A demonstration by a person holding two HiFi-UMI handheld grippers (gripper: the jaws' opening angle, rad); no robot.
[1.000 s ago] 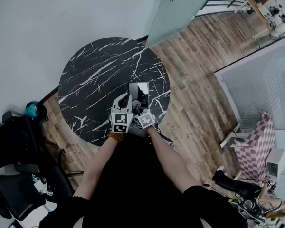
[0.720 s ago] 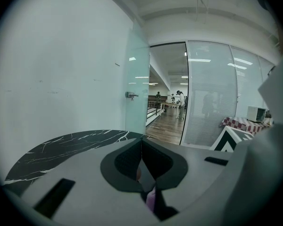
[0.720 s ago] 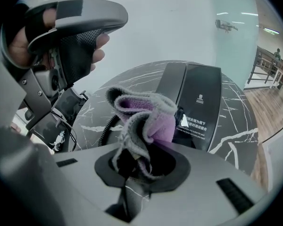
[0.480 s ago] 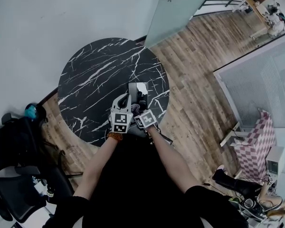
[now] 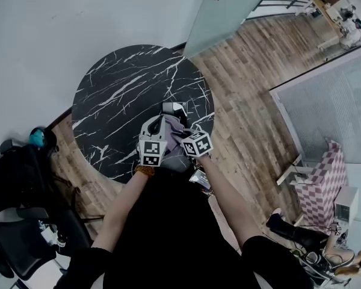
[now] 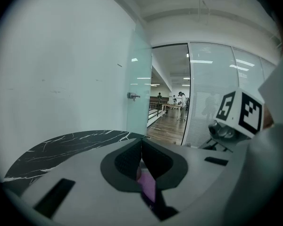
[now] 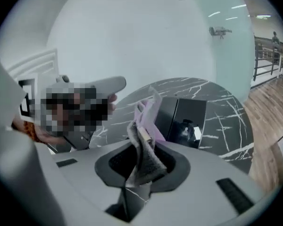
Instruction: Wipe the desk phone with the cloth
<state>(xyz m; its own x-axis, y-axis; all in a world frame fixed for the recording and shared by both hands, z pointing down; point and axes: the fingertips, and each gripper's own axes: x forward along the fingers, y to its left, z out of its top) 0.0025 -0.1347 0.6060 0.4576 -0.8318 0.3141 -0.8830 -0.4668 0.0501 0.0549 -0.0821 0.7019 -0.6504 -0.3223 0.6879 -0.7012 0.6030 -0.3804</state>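
Observation:
The black desk phone (image 5: pixel 175 108) lies on the near right of the round black marble table (image 5: pixel 120 95). A lilac and grey cloth (image 5: pixel 176 127) hangs just above the phone's near end, held between both grippers. My left gripper (image 5: pixel 161 121) is shut, and a strip of pink cloth (image 6: pixel 146 186) shows between its pads. In the right gripper view, my right gripper (image 7: pixel 140 157) is shut on a bunched fold of cloth (image 7: pixel 148 121), with the phone (image 7: pixel 184 117) on the table right behind it. The phone's near part is hidden by cloth in the head view.
The table stands against a white wall, with a glass door (image 5: pixel 228 11) behind it and wood floor to the right. A black office chair (image 5: pixel 24 179) is at the left, and a checkered chair (image 5: pixel 325 185) far right. The person stands at the table's near edge.
My right gripper has risen and shifted right with the cloth, which now covers more of the phone's near end. The left gripper has barely moved.

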